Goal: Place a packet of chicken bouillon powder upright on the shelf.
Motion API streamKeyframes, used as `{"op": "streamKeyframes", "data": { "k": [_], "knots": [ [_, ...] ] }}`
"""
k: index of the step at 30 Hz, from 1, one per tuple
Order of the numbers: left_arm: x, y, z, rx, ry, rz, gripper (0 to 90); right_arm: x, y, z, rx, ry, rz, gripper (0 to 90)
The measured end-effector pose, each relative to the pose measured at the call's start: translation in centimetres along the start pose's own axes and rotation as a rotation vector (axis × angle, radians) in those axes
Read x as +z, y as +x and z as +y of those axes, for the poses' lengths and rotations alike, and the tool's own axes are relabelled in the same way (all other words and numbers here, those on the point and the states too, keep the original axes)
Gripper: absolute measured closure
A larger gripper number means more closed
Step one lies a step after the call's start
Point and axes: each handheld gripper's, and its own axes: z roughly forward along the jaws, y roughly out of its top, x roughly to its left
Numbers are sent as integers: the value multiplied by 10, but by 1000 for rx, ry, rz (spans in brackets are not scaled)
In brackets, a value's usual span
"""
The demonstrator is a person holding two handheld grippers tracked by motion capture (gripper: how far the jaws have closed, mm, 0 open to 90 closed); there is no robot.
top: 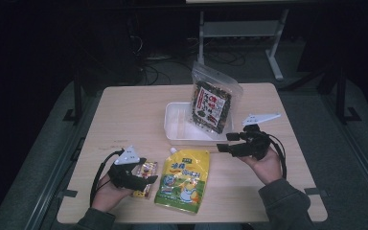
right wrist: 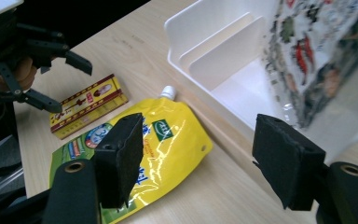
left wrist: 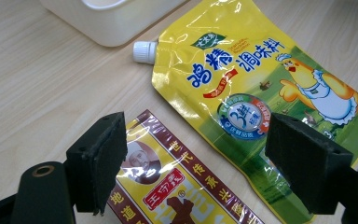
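Yellow pouch (top: 184, 179) lies flat just in front of the white bin (top: 173, 125) — soft, squishy and slippery (best pinched near its stiff cap end). Left gripper (top: 146, 178) and right gripper (top: 224, 142) both gape wide, holding nothing.

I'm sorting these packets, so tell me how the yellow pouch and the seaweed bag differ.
The yellow pouch lies flat on the table; the seaweed bag stands tilted in the white bin. The pouch is opaque yellow with a white spout cap; the bag is clear with dark contents and no spout. Both are soft, glossy printed packets.
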Motion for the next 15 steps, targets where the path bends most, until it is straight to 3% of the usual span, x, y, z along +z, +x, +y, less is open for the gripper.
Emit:
{"op": "streamKeyframes", "data": {
  "k": [15],
  "knots": [
    [-1, 1, -3, -12, 1, 19, 194, 22, 13, -2, -14, 62, 40, 306]
  ]
}}
